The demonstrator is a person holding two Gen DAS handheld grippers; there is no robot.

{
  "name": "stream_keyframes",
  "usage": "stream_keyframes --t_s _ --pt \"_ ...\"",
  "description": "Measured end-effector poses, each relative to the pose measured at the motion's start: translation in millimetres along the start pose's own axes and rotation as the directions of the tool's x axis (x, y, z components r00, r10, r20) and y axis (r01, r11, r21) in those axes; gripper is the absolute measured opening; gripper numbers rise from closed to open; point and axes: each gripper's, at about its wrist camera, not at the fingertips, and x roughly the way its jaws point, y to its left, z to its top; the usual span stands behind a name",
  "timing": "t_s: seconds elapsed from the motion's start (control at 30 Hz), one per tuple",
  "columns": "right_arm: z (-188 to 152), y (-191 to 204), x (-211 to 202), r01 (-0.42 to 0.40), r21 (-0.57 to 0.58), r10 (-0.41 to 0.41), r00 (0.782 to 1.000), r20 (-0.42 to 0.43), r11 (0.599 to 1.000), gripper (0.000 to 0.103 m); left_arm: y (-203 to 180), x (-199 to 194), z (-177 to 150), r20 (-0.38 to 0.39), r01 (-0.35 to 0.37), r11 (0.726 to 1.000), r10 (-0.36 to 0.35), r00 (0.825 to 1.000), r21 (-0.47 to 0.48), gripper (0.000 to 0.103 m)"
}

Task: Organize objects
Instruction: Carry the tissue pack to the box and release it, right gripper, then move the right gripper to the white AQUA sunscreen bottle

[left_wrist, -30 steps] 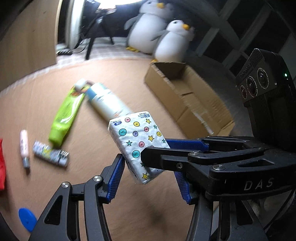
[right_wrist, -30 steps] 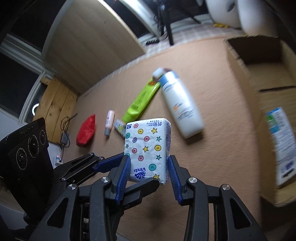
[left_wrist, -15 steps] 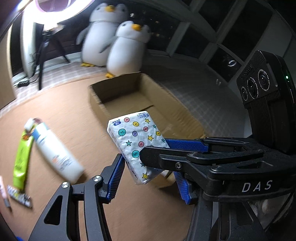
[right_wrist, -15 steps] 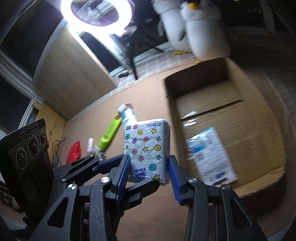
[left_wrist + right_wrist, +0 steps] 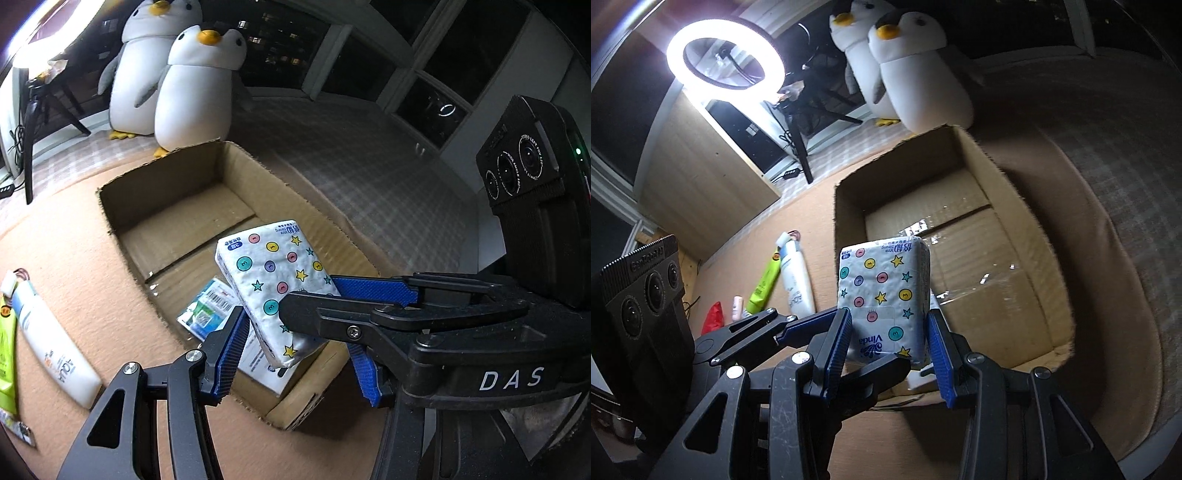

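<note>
While held above, cardboard box [image 5: 332,221] contains, seemingly, one packet [image 5: 207,314].

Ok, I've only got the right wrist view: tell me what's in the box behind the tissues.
Observer: A blue-green pack lies in the near corner of the box, partly hidden by the tissues.
Operator: Describe how it's lying.
Observer: Flat on the box floor, barcode facing up.
</note>
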Motion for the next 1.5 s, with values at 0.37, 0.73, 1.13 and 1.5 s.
stream_keyframes --t_s 0.37,0.73,1.13,1.5 --pt "7 -8 -9 0.059 0.007 -0.059 0.997 0.053 0.998 0.063 10 -2 -3 -0.004 -0.05 0.999 0.05 0.999 -0.013 0.082" --pt "14 17 2 -0.003 -0.016 0.004 0.999 0.052 1.0 0.063 51 -31 -19 0.017 -0.083 0.993 0.085 0.996 -0.086 0.082" --pt "22 73 36 -0.06 -0.108 0.06 0.998 0.005 0.992 0.063 131 -77 -56 0.025 -0.161 0.959 0.172 0.985 -0.234 0.082" --pt "27 125 81 -0.093 -0.189 0.084 0.995 -0.059 0.977 0.063 187 -101 -94 -0.007 -0.204 0.926 0.213 0.977 -0.317 0.082"
